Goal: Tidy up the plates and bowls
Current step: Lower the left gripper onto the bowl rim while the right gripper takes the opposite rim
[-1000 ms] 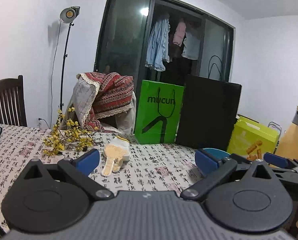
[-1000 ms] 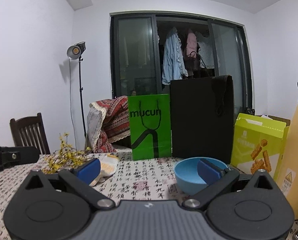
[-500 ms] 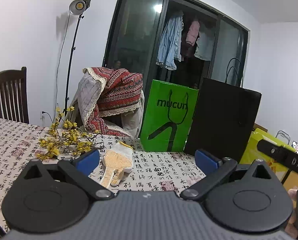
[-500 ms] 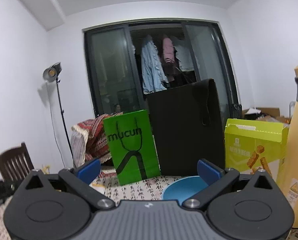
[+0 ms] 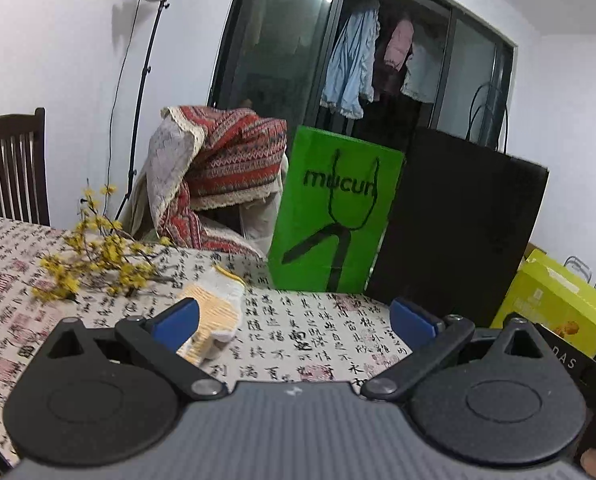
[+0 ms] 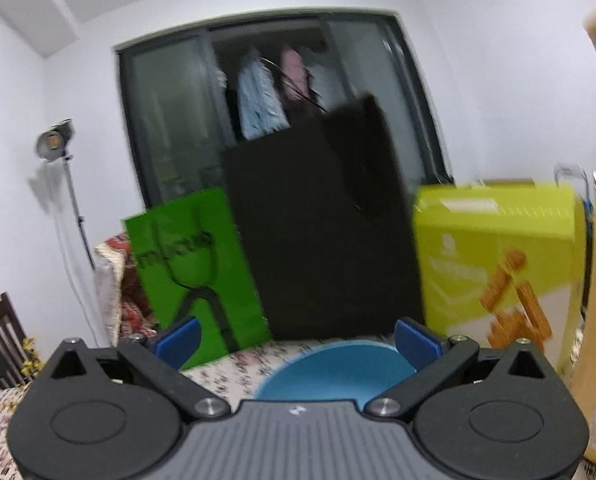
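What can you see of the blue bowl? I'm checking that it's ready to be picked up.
The blue bowl shows only in the blurred right wrist view. It is round, plain mid-blue with a smooth matte look, upright and open upward, and it looks empty. It sits on the patterned tablecloth in front of the black bag. The right hand-held gripper is open with its blue pads to either side of the rim; no contact is visible. The gripper body hides the bowl's near part.

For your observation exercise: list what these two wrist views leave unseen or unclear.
- Blue bowl: right wrist view, near half hidden by the right gripper; contents unclear.
- Green bag: right view, lettering smeared by blur.
- Yellow-green box: left wrist view, partly hidden by the left gripper.
- Plates: none visible.
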Demonstrator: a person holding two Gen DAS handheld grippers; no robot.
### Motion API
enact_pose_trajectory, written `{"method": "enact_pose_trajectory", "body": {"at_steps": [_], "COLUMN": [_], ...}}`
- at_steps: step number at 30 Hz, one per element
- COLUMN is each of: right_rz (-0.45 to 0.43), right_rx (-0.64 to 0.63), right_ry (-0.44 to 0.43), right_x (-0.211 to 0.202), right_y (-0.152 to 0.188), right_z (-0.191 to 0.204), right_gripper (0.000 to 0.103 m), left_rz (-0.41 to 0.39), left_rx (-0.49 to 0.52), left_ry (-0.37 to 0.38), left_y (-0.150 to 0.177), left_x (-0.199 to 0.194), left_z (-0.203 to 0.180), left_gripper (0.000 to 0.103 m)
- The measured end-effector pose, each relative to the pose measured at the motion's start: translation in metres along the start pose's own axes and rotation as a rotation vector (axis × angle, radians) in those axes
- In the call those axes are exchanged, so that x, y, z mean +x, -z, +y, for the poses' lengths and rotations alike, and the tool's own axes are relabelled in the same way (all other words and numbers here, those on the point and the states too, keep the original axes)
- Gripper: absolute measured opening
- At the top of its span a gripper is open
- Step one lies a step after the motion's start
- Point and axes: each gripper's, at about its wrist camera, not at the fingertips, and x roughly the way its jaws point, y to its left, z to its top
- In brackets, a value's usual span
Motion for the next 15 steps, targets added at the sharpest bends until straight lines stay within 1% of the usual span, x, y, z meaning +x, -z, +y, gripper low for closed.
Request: {"method": "enact_pose_trajectory", "body": {"at_steps": [4,8,15], "right_rz": [0.047,0.07,0.118], "right_rx": [0.101,0.109,0.167], "right_ry": [0.026,0.067,0.117], "right_x": [0.018,0.029,0.042], "right_y": [0.007,0.011,0.019], "right_z": [-0.023,-0.032,-0.052], "right_gripper": [0.103,0.103,0.103], "left_rz": [0.027,0.035,0.105], "left_rx": [0.013,0.04,-0.007], "left_ry": [-0.014,-0.03,-0.047], "left_y": [0.005,0.011,0.021], "left_x": [0.017,0.034,0.078], "left_z": [-0.026,-0.056,-0.09], "left_gripper": [0.103,0.103,0.103]}}
